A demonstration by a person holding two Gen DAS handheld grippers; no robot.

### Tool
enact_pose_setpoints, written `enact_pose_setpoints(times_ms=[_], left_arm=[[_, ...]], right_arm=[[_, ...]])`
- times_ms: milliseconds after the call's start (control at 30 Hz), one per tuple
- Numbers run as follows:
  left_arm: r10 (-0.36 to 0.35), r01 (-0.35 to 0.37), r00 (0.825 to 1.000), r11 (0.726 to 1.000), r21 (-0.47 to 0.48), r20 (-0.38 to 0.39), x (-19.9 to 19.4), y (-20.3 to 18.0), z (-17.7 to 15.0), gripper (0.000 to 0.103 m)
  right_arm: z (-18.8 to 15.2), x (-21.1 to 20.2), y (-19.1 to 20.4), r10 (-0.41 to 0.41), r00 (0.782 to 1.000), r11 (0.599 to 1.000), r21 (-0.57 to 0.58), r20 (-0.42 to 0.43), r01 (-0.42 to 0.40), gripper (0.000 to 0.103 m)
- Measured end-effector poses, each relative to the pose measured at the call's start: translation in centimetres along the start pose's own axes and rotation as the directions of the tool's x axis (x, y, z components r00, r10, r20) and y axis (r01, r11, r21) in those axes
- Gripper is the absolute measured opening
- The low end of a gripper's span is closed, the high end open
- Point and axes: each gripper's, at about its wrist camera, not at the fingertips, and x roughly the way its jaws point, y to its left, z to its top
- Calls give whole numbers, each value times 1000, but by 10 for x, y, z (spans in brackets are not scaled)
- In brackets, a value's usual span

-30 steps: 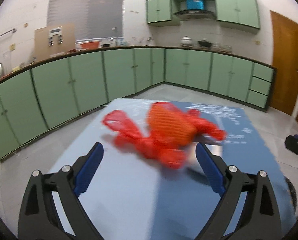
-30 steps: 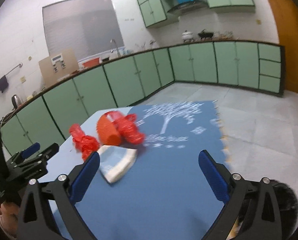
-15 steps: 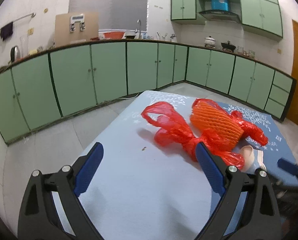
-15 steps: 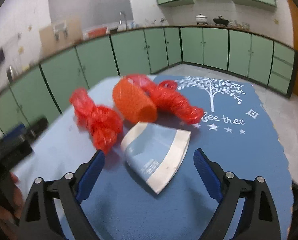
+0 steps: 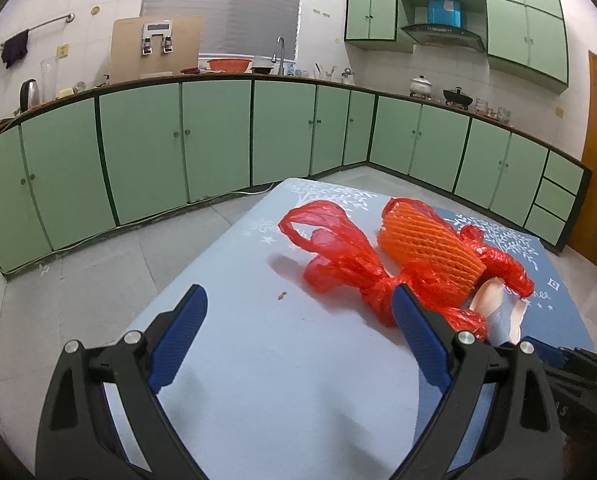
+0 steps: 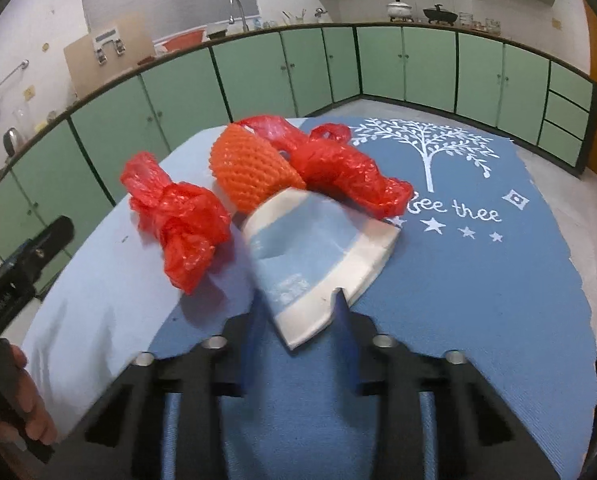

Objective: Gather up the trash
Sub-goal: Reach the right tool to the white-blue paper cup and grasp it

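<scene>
1. Table (image 6: 478, 300) carries a blue cloth printed with a white tree and stars; the left part of the cloth is paler blue.
2. Trash sits in one cluster near the far middle of the table: a flattened paper cup (image 6: 318, 256), an orange foam net (image 6: 250, 168), and two knotted red plastic bags.
3. Paper cup, pale blue with white bands, lies on its side, squashed flat. Its wide rim points toward the near edge of the table; its narrow end touches the foam net.
4. Right gripper (image 6: 298, 320): its fingers have just been closing, and the cup's rim lies between them. The blue pads sit at either side of the rim's near corner and appear to press on it, so it is gripping the cup. The cup rests on the cloth.
5. One red bag (image 6: 178, 224) lies just left of the cup on the paler cloth, touching or nearly touching it. The other red bag (image 6: 350, 172) lies behind the cup, against the net's right side.
6. Left gripper (image 5: 298, 316): fingers spread wide, nothing between them, over the pale cloth near the left edge of the table. In the left wrist view its right finger overlaps the nearer red bag; I cannot tell if they touch.
7. A hand (image 6: 26, 412) shows at the lower left of the right wrist view, wrapped on the left gripper's handle.
8. Green cabinets (image 5: 218, 140) line the walls behind.
</scene>
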Motion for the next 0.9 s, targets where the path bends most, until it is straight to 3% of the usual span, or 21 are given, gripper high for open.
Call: enact_pose_setpoints(times_ms=[100, 200, 400, 467, 533, 900], left_arm=[[-12, 13, 1000, 1000, 9, -5, 1, -5, 0, 91], [-29, 29, 1000, 999, 19, -12, 1, -14, -1, 91], [-63, 64, 998, 997, 32, -20, 2, -30, -2, 91], [-71, 72, 997, 997, 40, -17, 1, -35, -2, 91], [-80, 81, 997, 996, 44, -18, 2, -39, -2, 91], [-69, 70, 998, 995, 72, -15, 12, -48, -2, 91]], right_arm=[[0, -4, 0, 16, 1000, 1000, -12, 7, -16, 8], [-3, -10, -2, 51, 999, 999, -12, 17, -51, 0], [-2, -34, -11, 76, 995, 997, -14, 67, -76, 0], [1, -35, -22, 46, 997, 999, 15, 63, -47, 5], [6, -30, -33, 42, 998, 998, 44, 54, -45, 33], [31, 21, -54, 48, 998, 995, 94, -28, -45, 44]])
